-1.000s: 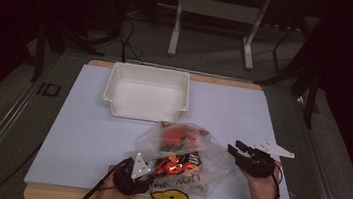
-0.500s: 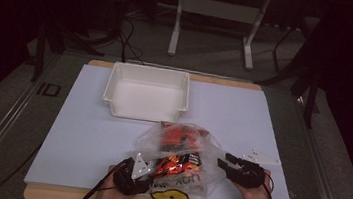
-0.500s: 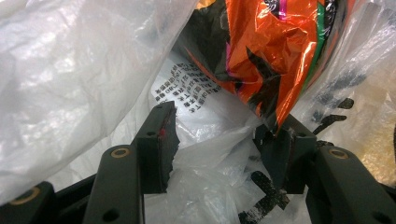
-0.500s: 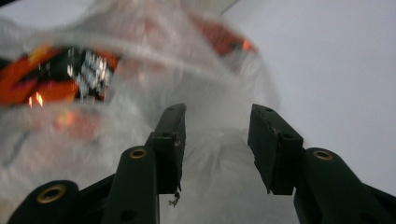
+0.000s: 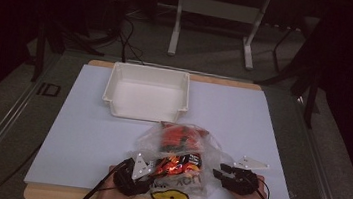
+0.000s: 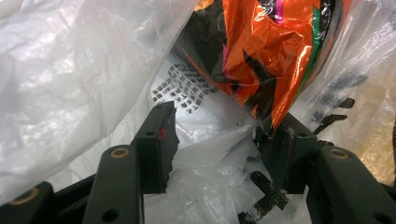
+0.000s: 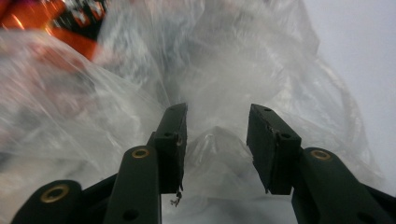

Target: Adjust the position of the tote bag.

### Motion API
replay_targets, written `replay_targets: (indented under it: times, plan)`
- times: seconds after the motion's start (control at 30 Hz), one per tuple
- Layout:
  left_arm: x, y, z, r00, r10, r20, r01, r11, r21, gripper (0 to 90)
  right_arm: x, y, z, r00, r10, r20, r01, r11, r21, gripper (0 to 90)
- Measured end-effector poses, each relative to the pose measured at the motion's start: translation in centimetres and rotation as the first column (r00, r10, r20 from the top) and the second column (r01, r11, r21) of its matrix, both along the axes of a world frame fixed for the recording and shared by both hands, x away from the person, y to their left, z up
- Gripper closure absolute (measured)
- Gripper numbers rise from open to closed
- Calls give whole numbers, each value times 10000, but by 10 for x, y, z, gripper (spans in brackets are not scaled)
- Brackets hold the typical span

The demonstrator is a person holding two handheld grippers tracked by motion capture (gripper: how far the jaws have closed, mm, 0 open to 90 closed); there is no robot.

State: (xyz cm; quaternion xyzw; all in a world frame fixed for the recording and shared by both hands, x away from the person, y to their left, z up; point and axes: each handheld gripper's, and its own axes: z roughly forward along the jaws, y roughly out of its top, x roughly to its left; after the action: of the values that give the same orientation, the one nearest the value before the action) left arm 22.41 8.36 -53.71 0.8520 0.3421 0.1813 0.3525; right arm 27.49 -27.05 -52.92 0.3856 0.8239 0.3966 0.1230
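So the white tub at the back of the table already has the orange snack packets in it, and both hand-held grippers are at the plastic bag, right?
Not quite. The high view shows the white tub empty; the orange snack packets are inside the plastic bag. The left hand-held gripper and right hand-held gripper are indeed at the bag.

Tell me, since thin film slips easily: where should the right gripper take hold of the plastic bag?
Likely the raised fold of the plastic bag standing between the open right gripper, approached from the bag's right edge; that ridge is loose film, clear of the orange packets.
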Motion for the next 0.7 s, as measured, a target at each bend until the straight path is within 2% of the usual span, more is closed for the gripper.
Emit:
replay_targets:
  times: [0.1,0.13,0.17,0.23,0.3,0.53,0.7]
  plan:
    - [0,0,0,10000,7,-1,-7,10000,-9,481,-1,2,-2,10000,71,9,-70,9997,-222,576]
    - [0,0,0,10000,4,-16,-4,10000,-24,480,-1,5,-3,9998,137,125,-130,9987,-498,585]
    - [0,0,0,10000,-14,-52,14,10000,-46,478,-2,5,-3,9998,114,138,-106,9984,-562,590]
    - [1,2,0,9997,-58,-239,49,9994,-353,470,-2,4,-4,9998,109,171,-98,9979,-645,606]
    - [1,3,0,9996,-42,-289,28,9988,-489,470,-2,4,-4,9998,107,190,-94,9977,-665,615]
    - [0,2,-1,9997,-65,-243,56,9992,-385,470,-6,3,-4,9991,230,352,-195,9953,-949,692]
    - [-1,3,1,9998,-40,-208,31,9990,-447,469,-8,0,-3,9989,323,336,-286,9942,-1039,787]
